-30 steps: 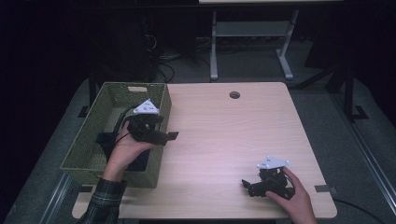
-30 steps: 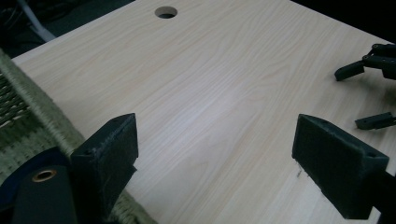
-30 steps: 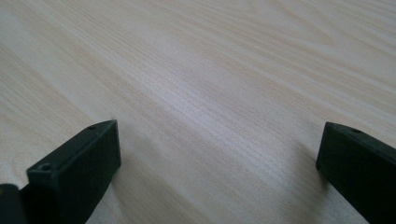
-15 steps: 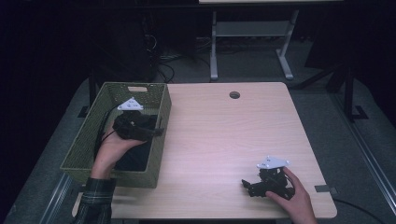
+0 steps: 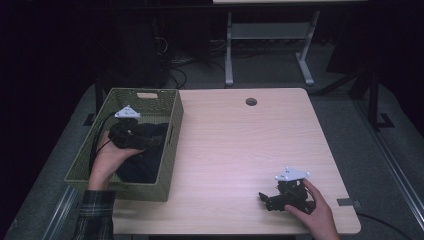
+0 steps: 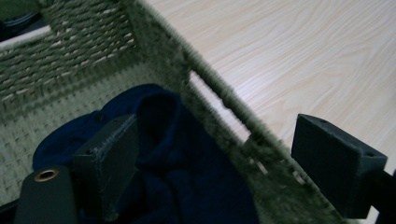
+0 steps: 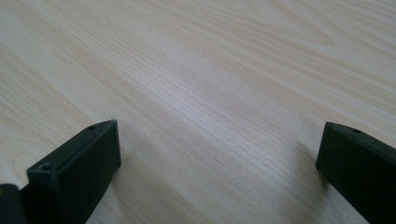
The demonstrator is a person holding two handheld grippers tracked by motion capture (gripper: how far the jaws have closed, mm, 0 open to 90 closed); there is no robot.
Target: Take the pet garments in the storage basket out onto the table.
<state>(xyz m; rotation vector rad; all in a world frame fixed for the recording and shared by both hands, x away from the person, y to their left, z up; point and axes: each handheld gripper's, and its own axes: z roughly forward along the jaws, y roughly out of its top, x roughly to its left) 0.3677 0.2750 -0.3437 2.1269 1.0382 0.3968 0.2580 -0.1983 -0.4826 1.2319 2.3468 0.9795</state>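
Now the left gripper (image 5: 150,141) has moved down into the green basket (image 5: 170,102), wide open over the blue cloth (image 6: 187,186). Right gripper (image 5: 263,197) rests open on the table (image 5: 240,145).

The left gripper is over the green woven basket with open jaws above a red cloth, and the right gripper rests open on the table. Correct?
Not quite: the cloth is dark blue, not red, as the left gripper view shows. The rest holds: the left gripper is over the green woven basket with open jaws, and the right gripper rests open on the table.
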